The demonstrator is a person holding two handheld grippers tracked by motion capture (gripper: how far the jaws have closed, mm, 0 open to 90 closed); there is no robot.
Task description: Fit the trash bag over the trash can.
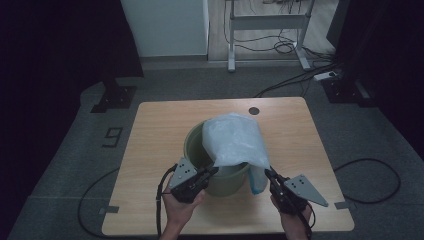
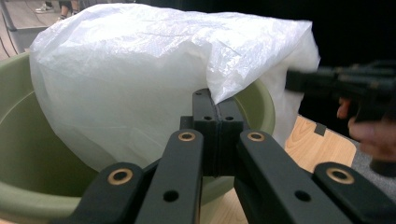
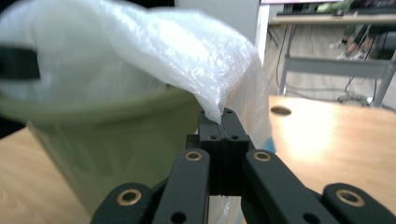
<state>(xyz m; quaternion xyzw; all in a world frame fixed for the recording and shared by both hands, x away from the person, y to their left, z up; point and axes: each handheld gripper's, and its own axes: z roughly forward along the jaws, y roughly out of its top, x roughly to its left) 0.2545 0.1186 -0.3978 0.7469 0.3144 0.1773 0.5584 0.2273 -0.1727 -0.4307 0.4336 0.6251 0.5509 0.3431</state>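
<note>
Both grippers pinching bag edge over green bucket

High view: translucent white plastic bag point(image 1: 234, 140), crinkled, draped over the far-right rim of the green bucket point(image 1: 196, 145) mid-table point(image 1: 150, 150); left gripper point(image 1: 212, 172) at the bag's near-left corner, right gripper point(image 1: 270, 173) at the near-right corner. Left gripper view: jaws pressed together, clamping the bag point(image 2: 140, 70) hem just above the bucket point(image 2: 18, 130) rim. Right gripper view: jaws pressed together on a bag point(image 3: 187, 56) corner, film pulled to a point; bucket point(image 3: 116, 140) blurred behind.
</note>
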